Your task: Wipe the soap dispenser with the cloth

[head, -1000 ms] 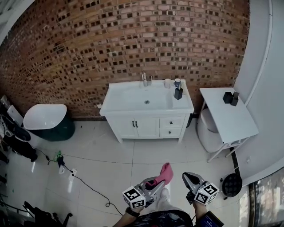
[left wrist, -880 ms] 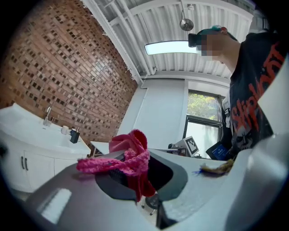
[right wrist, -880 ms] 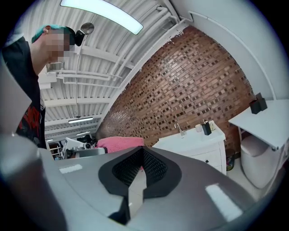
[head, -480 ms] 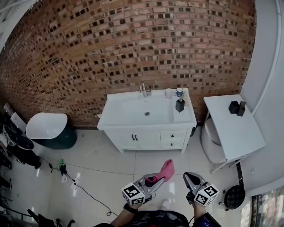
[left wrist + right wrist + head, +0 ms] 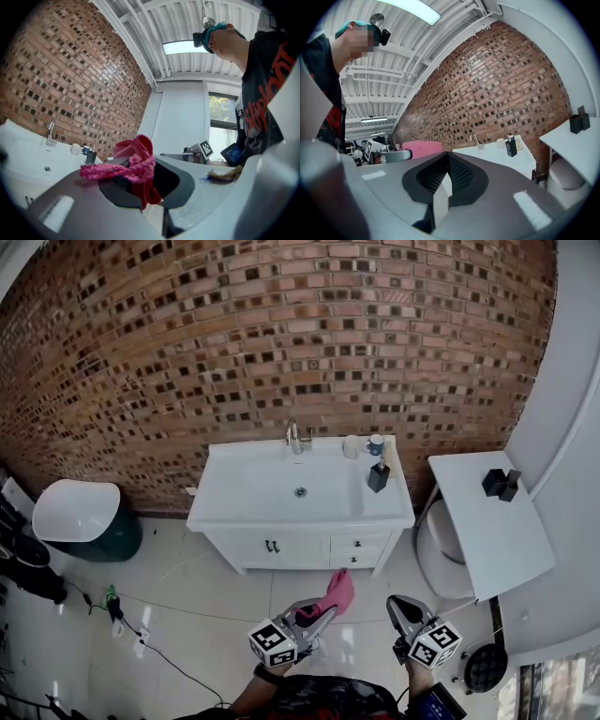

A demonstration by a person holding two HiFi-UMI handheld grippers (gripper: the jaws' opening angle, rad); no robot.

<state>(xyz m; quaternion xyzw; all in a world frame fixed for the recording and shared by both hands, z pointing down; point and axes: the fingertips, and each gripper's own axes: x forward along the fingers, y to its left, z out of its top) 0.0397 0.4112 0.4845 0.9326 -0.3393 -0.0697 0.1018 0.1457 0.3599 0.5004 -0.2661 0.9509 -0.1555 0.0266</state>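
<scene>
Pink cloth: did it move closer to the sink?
Yes. The pink knitted cloth in the left hand-held gripper has come closer to the white sink cabinet; less floor shows between them.

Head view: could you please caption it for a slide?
Left gripper holds pink cloth; right gripper shut; soap dispenser stands on vanity.

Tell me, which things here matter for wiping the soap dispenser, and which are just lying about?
Part of the job: black soap dispenser on the vanity; pink cloth, clamped in the left gripper.

Just lying about: faucet; white cup; blue mug; black boxes on the side table.
</scene>
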